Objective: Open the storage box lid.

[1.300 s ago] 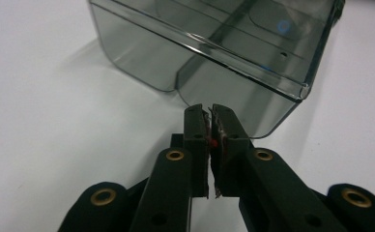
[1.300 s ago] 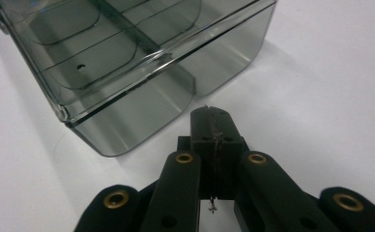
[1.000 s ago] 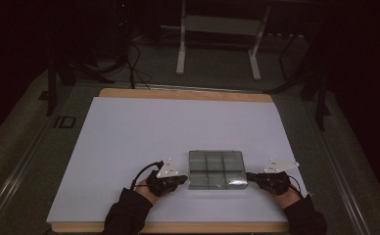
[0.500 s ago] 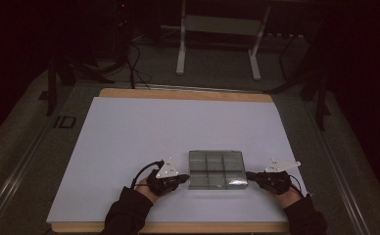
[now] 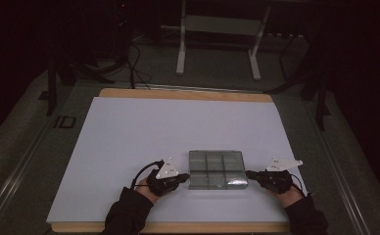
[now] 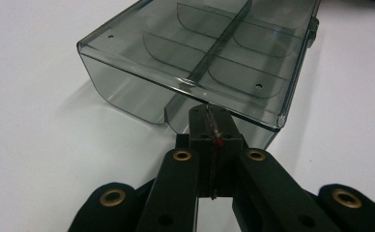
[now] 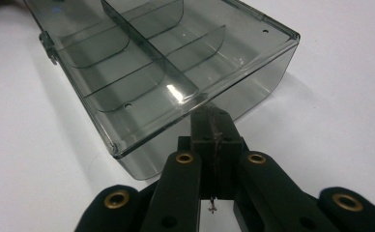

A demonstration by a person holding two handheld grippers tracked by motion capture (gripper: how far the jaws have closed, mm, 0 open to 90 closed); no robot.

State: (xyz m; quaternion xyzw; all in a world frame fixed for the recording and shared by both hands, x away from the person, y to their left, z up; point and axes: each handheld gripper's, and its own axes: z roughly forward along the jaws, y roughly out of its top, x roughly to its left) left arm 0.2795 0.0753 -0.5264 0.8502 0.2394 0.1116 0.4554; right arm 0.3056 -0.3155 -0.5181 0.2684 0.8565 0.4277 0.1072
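A smoky clear compartment box [image 5: 218, 169] lies on the white table [image 5: 129, 137], near its front edge. The left gripper [image 5: 182, 178] and the right gripper [image 5: 251, 174] each have their jaws pressed together — their tips touch the box's opposite short sides.

Table [image 5: 129, 127] is covered by a white sheet, with a wooden edge exposed along the far and near sides. One smoked clear compartment box [image 5: 217, 169] is set flat on the sheet, near the front edge (lid closed, dividers visible through it).
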